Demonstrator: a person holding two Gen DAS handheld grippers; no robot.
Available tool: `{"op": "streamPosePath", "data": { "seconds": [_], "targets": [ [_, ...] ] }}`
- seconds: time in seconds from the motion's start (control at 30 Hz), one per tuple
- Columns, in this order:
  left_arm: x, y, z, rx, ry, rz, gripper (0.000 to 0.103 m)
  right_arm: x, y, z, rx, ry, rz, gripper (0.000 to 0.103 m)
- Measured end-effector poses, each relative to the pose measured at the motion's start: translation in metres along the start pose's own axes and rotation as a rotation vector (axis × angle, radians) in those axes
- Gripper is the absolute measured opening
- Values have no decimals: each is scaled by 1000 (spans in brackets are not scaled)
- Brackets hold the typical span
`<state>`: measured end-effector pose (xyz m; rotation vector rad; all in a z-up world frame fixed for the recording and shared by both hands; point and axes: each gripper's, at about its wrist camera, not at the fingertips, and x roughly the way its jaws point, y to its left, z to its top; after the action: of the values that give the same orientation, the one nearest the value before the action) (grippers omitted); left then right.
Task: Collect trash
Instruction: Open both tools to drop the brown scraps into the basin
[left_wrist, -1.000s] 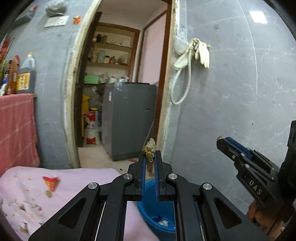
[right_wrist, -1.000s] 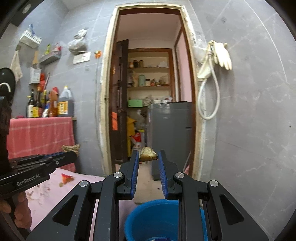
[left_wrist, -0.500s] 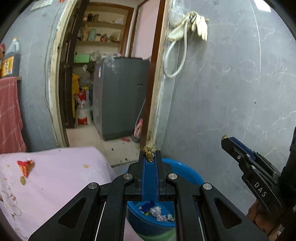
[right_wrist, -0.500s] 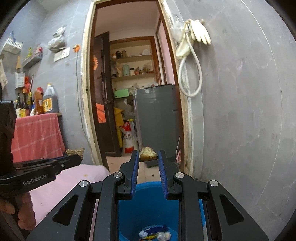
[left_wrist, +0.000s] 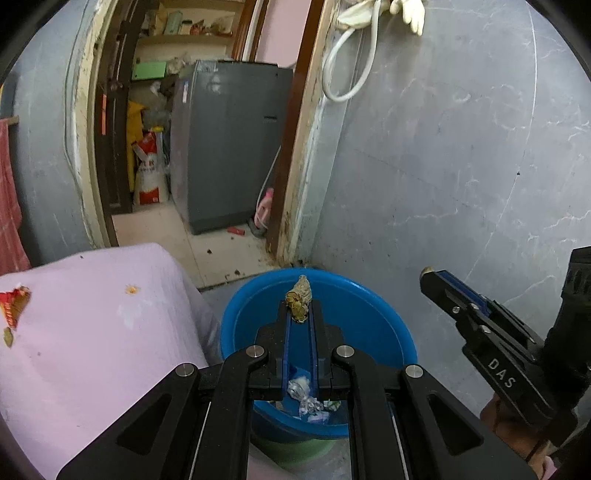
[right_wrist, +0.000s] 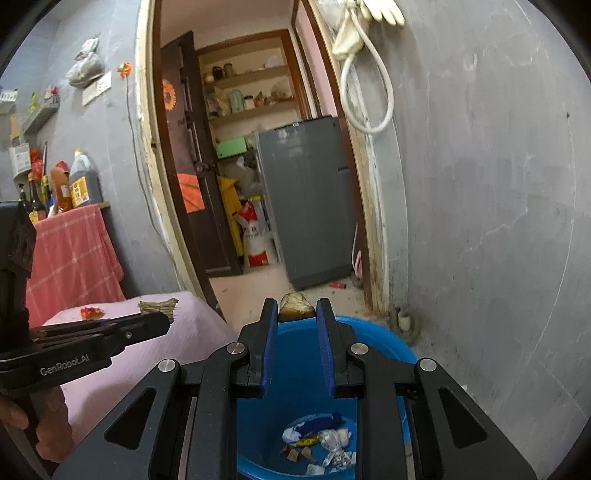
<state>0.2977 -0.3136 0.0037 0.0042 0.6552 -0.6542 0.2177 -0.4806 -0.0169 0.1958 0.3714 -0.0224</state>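
Note:
My left gripper (left_wrist: 299, 308) is shut on a crumpled brown-yellow scrap (left_wrist: 299, 299) and holds it above the blue bin (left_wrist: 391, 325). My right gripper (right_wrist: 294, 312) is shut on a tan crumpled scrap (right_wrist: 293, 304) and holds it over the same blue bin (right_wrist: 384, 345). Several wrappers (right_wrist: 317, 439) lie at the bin's bottom. The right gripper also shows at the right of the left wrist view (left_wrist: 428, 278). The left gripper also shows at the left of the right wrist view (right_wrist: 162, 321).
A pink-covered table (left_wrist: 92, 332) stands left of the bin, with a red wrapper (left_wrist: 13, 301) and small scraps on it. A grey wall (left_wrist: 443, 166) is close on the right. An open doorway (left_wrist: 207, 129) ahead shows a grey appliance (left_wrist: 229, 147).
Both grippers have tilted down and moved forward over the blue bin, each still holding its scrap. The bin's inside now shows in both views.

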Motion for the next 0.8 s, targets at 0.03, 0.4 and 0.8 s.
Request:
{"op": "streamPosePath", "data": {
  "seconds": [0.03,0.4,0.8],
  "targets": [
    [2,-1,-1,-1,6,-3,6,2,-1,-1,1,8,-2,20],
    [25,2,-1,-19,74,-16,10,19,-13,-9,42,92,1,23],
    [12,16,2,-90,23,3,40,17,-10,-7,47,74,-10,38]
  ]
}}
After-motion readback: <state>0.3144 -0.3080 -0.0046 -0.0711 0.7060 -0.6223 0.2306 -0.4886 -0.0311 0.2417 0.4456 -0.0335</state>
